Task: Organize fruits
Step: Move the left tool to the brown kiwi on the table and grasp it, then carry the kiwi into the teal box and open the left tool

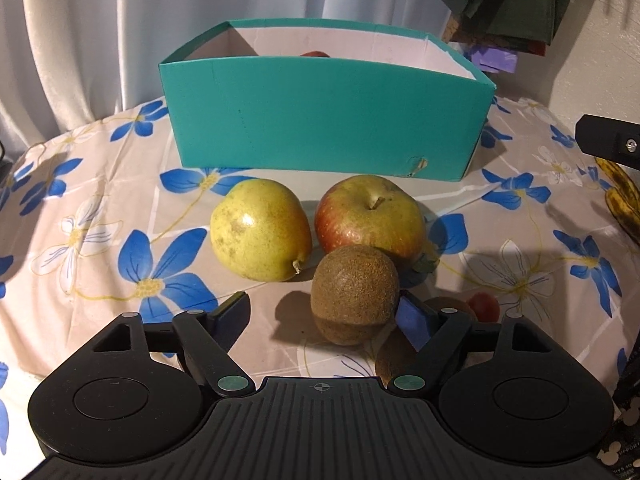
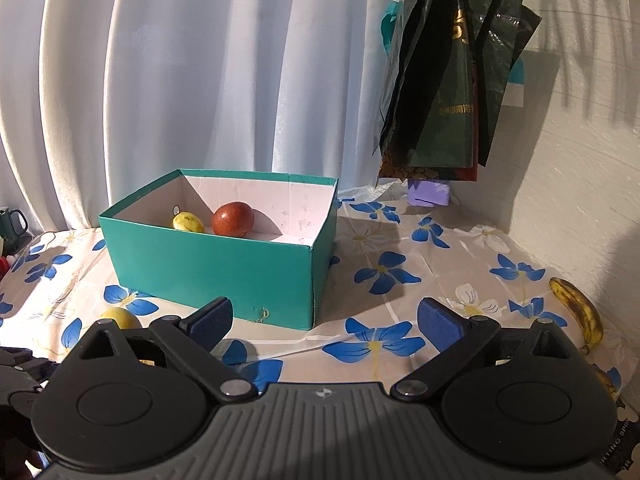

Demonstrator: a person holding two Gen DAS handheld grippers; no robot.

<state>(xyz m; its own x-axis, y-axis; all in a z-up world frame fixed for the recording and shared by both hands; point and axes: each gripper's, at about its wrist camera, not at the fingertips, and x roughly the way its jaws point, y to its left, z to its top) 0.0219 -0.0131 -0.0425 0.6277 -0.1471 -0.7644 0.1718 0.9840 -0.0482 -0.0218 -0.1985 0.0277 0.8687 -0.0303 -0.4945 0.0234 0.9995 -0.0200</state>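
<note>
Two views of a floral tablecloth [image 2: 400,240] before pale curtains [image 2: 200,80]; pear [image 1: 260,230], apple [image 1: 370,216] and kiwi [image 1: 354,296] front the teal box [image 1: 328,128]; left gripper [image 1: 324,316] spread around the kiwi, only its right pad touching; right gripper [image 2: 324,322] spread, empty; bags [image 2: 452,80] hang rightward.

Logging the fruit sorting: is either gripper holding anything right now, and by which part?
Nothing is held. The left gripper straddles a kiwi with a gap at its left finger; the right gripper is open and empty.

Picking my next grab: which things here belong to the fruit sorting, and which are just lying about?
Job: teal box, pear, apple, kiwi, banana, red fruit and yellow fruit already boxed.
Lying about: hanging bags, green mug, purple block.
</note>
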